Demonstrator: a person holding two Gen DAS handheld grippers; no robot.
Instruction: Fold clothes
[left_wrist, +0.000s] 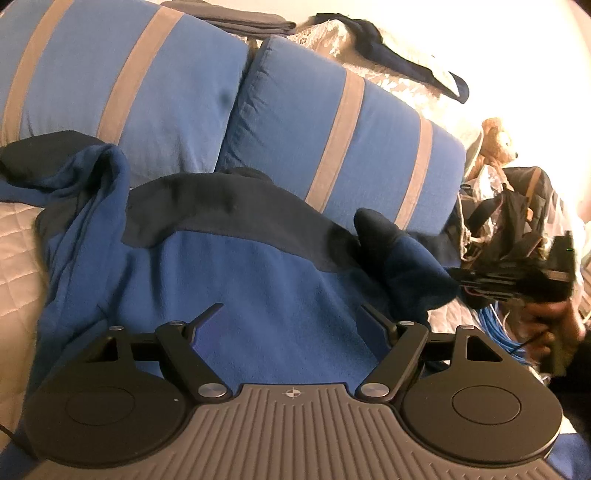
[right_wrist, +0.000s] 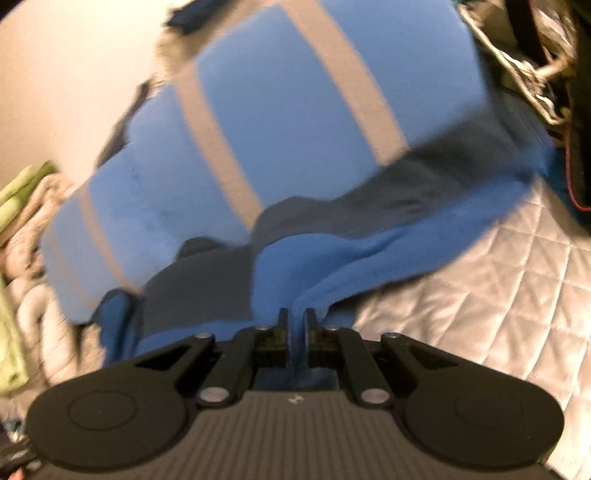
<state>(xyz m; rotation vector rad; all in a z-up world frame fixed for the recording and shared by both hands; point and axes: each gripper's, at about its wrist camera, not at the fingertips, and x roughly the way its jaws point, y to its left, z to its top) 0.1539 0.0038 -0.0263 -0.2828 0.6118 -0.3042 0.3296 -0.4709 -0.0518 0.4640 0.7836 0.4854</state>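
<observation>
Right now my right gripper (right_wrist: 295, 332) pinches the blue fleece (right_wrist: 369, 254) hem between its jaws; my left gripper (left_wrist: 291, 325) hovers open above it. A thin bite could slip.

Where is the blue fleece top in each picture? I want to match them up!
Left wrist view: the blue fleece top fills the middle, spread under the open left gripper; the right gripper pinches its edge at the right.
Right wrist view: it runs across the lower middle, its edge pinched in the shut right gripper.
Shared landmark: the blue pillow with grey stripes behind the top.
</observation>
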